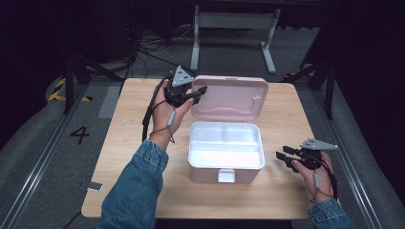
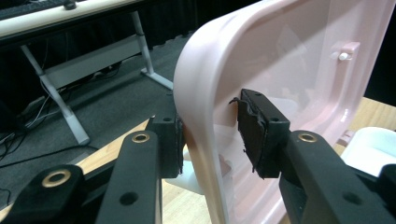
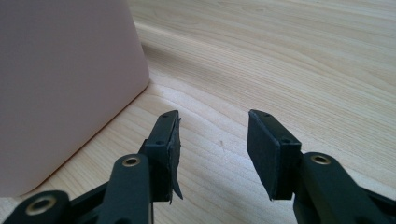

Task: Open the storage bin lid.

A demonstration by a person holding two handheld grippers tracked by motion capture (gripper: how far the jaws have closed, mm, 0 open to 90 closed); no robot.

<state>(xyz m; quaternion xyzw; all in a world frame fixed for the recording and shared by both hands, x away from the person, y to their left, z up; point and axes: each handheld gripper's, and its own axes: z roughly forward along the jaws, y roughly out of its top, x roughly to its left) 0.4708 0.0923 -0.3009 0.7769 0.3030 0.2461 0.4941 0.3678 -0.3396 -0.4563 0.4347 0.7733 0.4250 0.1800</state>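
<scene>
A pink lunch box (image 1: 200,172) stands open in the middle of the wooden table (image 1: 129,157), with a white divided tray (image 1: 224,140) inside. Its pink lid (image 1: 229,98) stands up at the back. My left gripper (image 1: 198,93) is at the lid's left edge. In the left gripper view that lid edge (image 2: 201,93) runs between the jaws of my left gripper (image 2: 210,126); the left pad (image 2: 177,140) lies against the outside and the right pad (image 2: 252,135) stands a little off the inside. My right gripper (image 1: 282,153) hovers open beside the box's right side, and the right gripper view shows bare table between the jaws of my right gripper (image 3: 212,140).
The box wall (image 3: 60,84) is just left of the right jaws. A white latch (image 1: 226,175) sticks out at the box's front. Beyond the table a white desk frame (image 1: 234,28) stands on the grey floor. A floor mark "4" (image 1: 79,134) lies left of the table.
</scene>
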